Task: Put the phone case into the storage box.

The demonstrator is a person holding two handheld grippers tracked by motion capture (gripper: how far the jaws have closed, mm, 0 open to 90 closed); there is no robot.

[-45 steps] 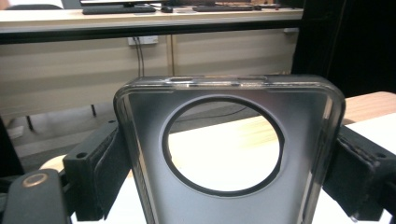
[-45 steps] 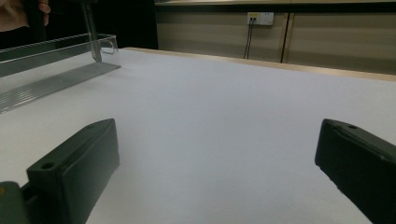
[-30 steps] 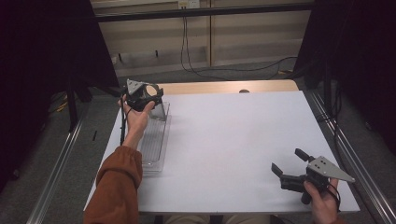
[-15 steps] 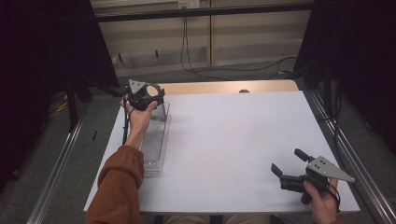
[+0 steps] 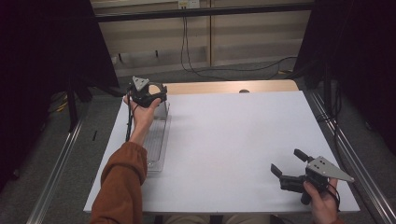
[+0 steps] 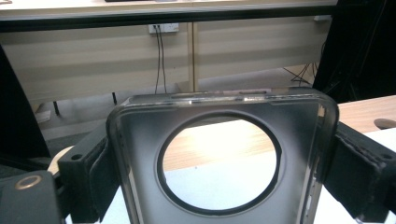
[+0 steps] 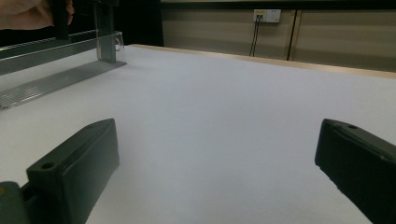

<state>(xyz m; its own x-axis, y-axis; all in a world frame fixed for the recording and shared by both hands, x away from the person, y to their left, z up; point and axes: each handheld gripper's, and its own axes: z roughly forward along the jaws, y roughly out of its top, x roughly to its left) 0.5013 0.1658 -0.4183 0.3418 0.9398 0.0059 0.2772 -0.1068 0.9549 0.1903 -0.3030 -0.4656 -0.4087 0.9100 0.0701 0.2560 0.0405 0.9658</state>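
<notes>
left gripper [image 5: 156, 95], up at the far left corner of the white table [image 5: 233, 140], has its jaws clamped on the sides of a clear plastic plate with a round hole [image 6: 219, 158], held upright over the clear tray [image 5: 156, 140]. right gripper [image 5: 286, 164] rests near the front right edge, jaws spread wide, holding nothing.

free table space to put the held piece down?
Bare white table top runs wide between the long clear ribbed plastic tray at the left edge and the right gripper near the front right corner. Crowded only at the tray's far end, where the left gripper clamps the clear square frame with a round hole.
</notes>
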